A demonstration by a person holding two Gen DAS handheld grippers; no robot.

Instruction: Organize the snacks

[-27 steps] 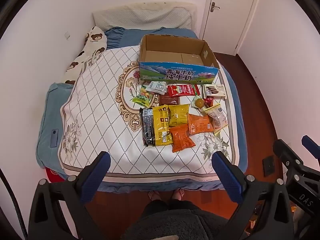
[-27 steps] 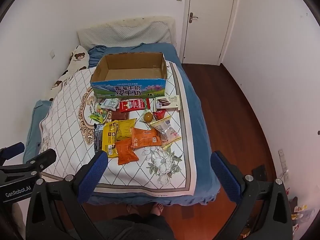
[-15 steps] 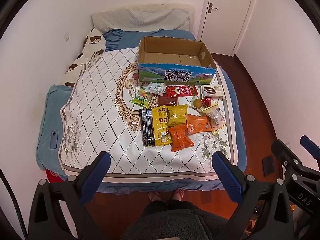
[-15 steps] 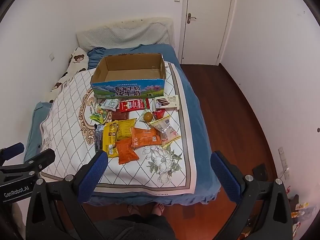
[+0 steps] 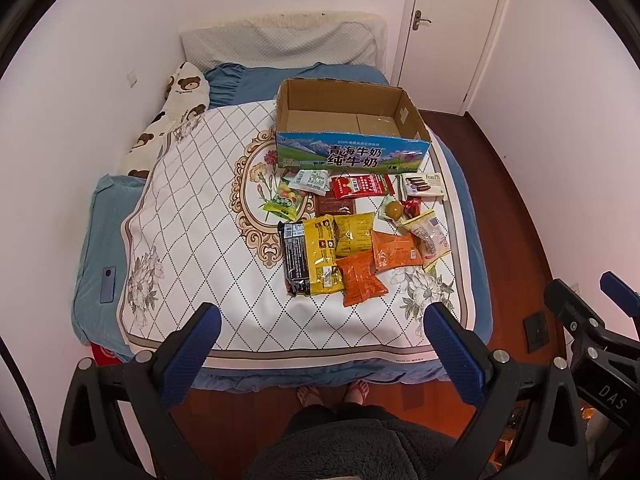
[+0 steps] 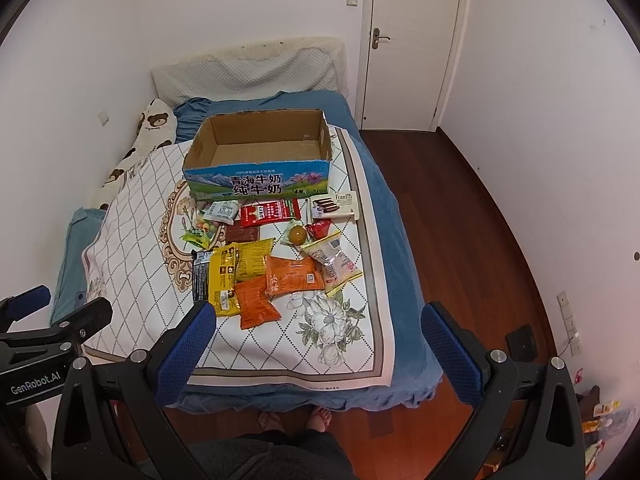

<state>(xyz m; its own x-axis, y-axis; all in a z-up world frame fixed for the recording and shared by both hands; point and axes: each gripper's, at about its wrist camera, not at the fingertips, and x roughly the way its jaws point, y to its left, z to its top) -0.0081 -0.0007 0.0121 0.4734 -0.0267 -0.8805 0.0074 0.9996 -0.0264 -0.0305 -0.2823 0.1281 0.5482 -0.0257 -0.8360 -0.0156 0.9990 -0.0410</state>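
Writing first: the cardboard box (image 5: 352, 126) carries large Chinese characters, 青海牛奶 纯牛奶, on its blue printed front; it sits open-topped on the patterned quilt (image 5: 192, 240), nothing seen inside. Just in front of it at the right lies a white "Franzzi" biscuit box (image 6: 335, 207). Beside that, a red packet (image 5: 362, 186) with small print too fine to read.

The snack pile lies on the quilt between the box and the bed's near edge. Counted: two orange packets (image 5: 362, 278), two yellow packets (image 5: 322, 254), one black packet (image 5: 295, 260), one green candy bag (image 5: 285, 202), one round yellow-brown item (image 6: 298, 234).

The left gripper (image 5: 322, 344) hangs above the foot of the bed, jaws spread wide, nothing between them. The right gripper (image 6: 318, 340) likewise, released and empty, well short of the snacks. "GenRobot.AI" reads on the left tool's body in the right view.

Bear-print pillow (image 5: 186, 88) by the wall. White door (image 6: 412, 44) closed.
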